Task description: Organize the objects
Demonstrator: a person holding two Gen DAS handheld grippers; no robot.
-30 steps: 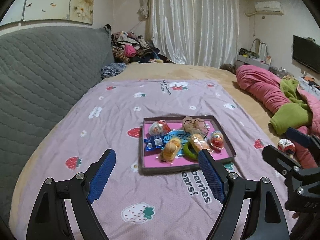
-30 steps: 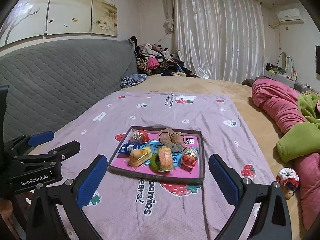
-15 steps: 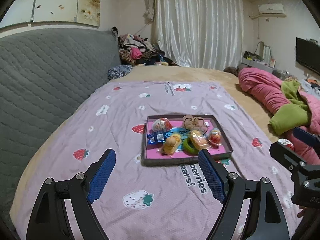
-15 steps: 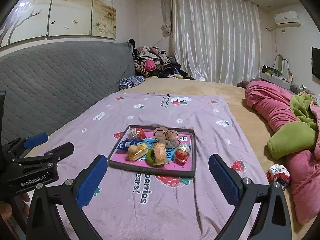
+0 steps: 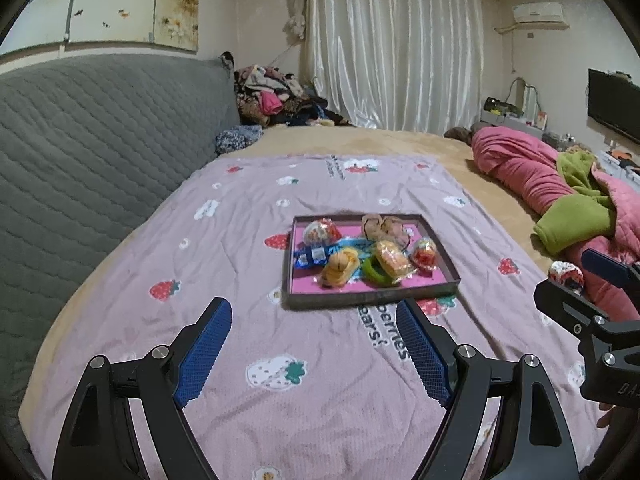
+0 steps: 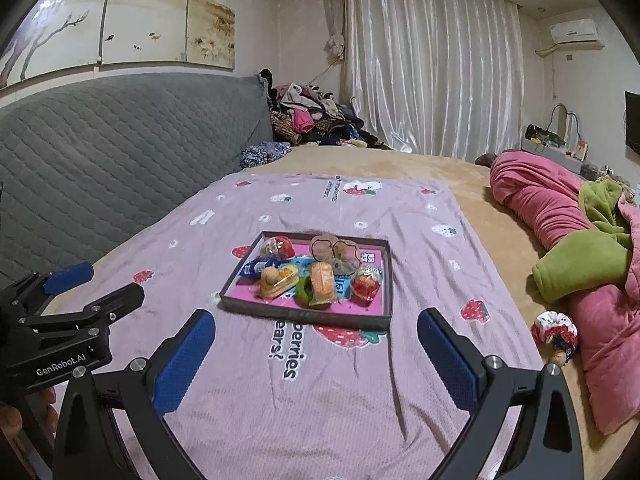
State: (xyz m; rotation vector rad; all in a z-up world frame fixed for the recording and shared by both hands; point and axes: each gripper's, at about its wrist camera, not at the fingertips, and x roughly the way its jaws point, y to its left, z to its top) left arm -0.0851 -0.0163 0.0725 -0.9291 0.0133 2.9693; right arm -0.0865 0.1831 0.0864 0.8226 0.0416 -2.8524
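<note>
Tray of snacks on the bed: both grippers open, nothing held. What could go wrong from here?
1. The wrapped snacks are piled touching in the tray; closing on one may drag a neighbour out.
2. The tray sits on a soft blanket, so pressing down could tip it.
3. The left gripper and right gripper aim at the same tray and may collide.

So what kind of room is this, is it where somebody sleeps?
Most likely a bedroom. A wide bed with a grey quilted headboard is covered by a lilac strawberry-print blanket, a rumpled pink quilt lies along one side, and long white curtains hang behind a heap of clothes.
</note>
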